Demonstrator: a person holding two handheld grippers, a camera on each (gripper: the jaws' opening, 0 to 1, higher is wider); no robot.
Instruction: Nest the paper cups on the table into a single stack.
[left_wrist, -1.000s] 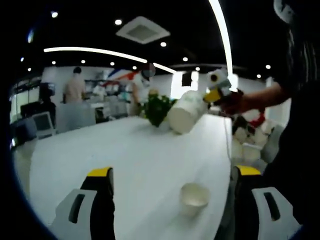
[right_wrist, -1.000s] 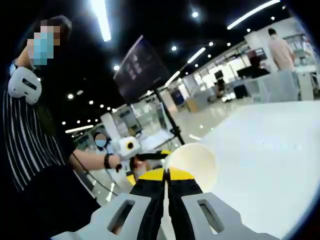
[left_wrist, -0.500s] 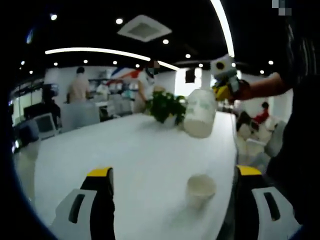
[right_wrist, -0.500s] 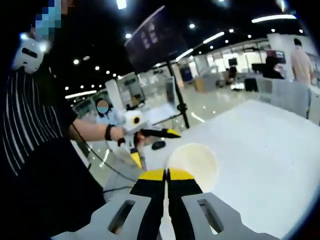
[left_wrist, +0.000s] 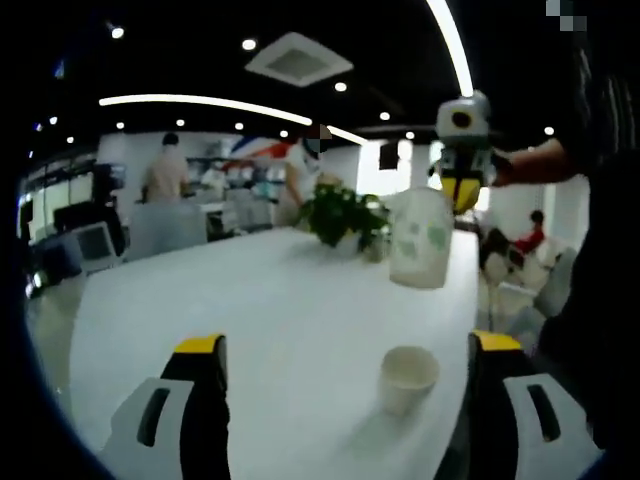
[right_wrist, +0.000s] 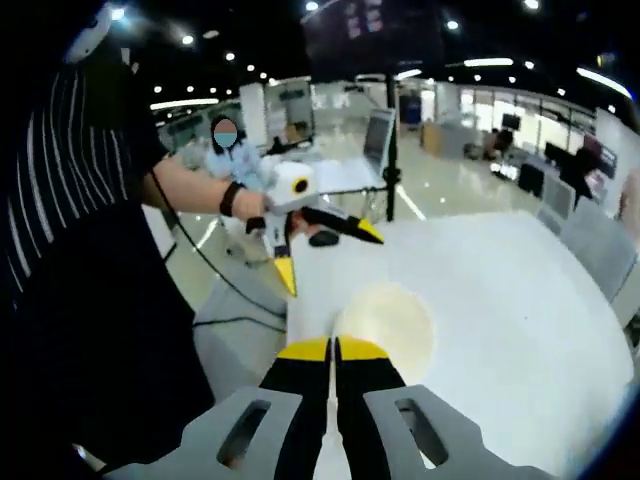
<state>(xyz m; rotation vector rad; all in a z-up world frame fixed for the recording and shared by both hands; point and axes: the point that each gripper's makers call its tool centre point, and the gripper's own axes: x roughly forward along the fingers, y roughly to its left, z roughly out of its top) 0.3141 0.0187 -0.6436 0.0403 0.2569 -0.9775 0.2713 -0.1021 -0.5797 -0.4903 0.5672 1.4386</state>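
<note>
A small white paper cup (left_wrist: 408, 375) stands upright on the white table (left_wrist: 250, 310), between my left gripper's (left_wrist: 348, 343) wide-open jaws and nearer the right one. Above and beyond it, my right gripper (left_wrist: 462, 150) holds a taller white paper cup with green print (left_wrist: 420, 238) upright in the air by its rim. In the right gripper view, my right gripper (right_wrist: 332, 347) is shut on the rim of that cup (right_wrist: 385, 318), whose pale inside faces the camera. The left gripper (right_wrist: 325, 253) shows beyond it, held open over the table's edge.
A potted green plant (left_wrist: 340, 213) stands at the table's far end. A monitor (left_wrist: 85, 245) and people stand in the background. The person in a striped top (right_wrist: 90, 250) stands close to the table's edge (right_wrist: 290, 310).
My right gripper has swung the held cup from tilted to upright and brought it nearer, above the small cup's side of the table. The left gripper stays open and still.
</note>
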